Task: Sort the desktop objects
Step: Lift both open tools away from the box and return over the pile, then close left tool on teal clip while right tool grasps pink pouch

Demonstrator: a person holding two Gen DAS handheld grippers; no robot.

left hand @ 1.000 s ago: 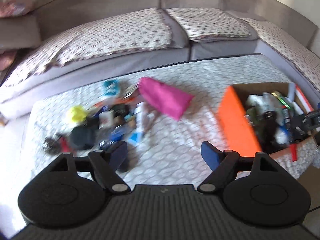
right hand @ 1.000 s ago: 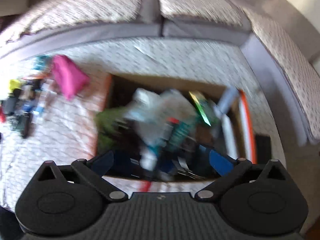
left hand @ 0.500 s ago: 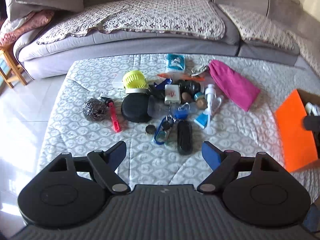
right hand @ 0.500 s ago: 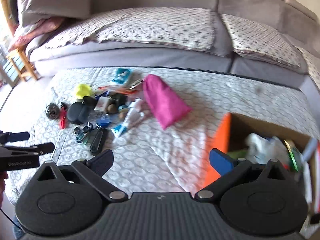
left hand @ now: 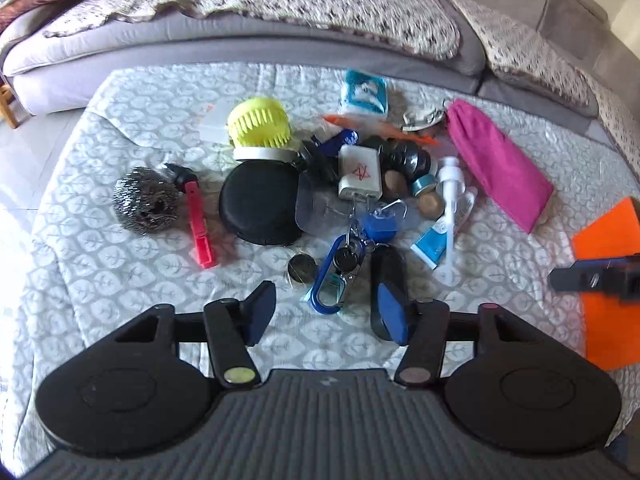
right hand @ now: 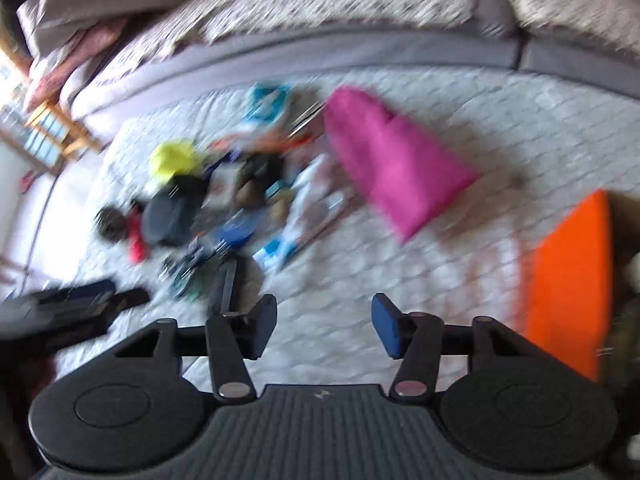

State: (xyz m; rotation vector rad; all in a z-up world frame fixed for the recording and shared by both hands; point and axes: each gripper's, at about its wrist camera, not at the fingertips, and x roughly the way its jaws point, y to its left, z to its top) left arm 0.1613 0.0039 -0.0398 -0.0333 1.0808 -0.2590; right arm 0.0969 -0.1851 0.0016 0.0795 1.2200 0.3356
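Note:
A pile of small objects lies on the quilted table cover (left hand: 120, 272): a steel scourer (left hand: 144, 200), a red clip (left hand: 198, 226), a black round case (left hand: 260, 208), a yellow brush (left hand: 260, 122), a white charger (left hand: 360, 172), a blue carabiner with keys (left hand: 334, 276), a black oblong case (left hand: 386, 280) and a magenta pouch (left hand: 496, 164). My left gripper (left hand: 326, 314) is open and empty, just short of the carabiner. My right gripper (right hand: 324, 326) is open and empty over bare cover, right of the pile (right hand: 224, 200); that view is blurred.
An orange cardboard box (left hand: 608, 280) stands at the right, also in the right wrist view (right hand: 568, 280). The right gripper's tip (left hand: 592, 278) shows at the right edge. A grey sofa (left hand: 280, 12) runs along the far side. A wooden stool (right hand: 52, 128) stands at the left.
Both grippers have swung left from the box to the pile. The left one has moved in closer to the carabiner and black case. Both stay open.

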